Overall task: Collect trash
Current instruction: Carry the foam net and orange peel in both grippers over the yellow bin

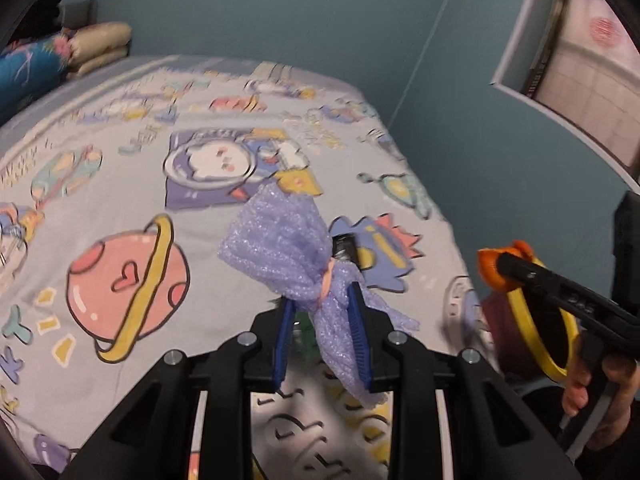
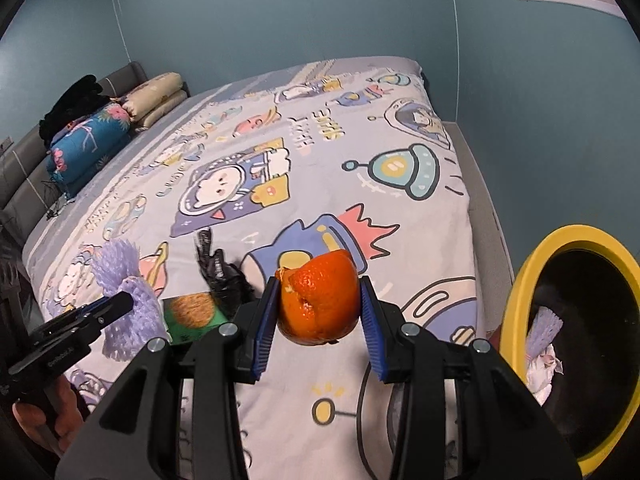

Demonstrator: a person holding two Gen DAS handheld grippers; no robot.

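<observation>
The bedsheet (image 2: pixel 320 168) carries printed cartoon lettering (upside down, not legible); small white lettering on the left gripper (image 2: pixel 86 322) is too blurred.

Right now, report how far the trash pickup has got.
Done: some purple and white scraps already lie in the yellow-rimmed bin. In hand: the left gripper is shut on a purple foam net, and the right gripper is shut on an orange peel. Left: a crumpled black bag and a green packet lie on the bed.
</observation>
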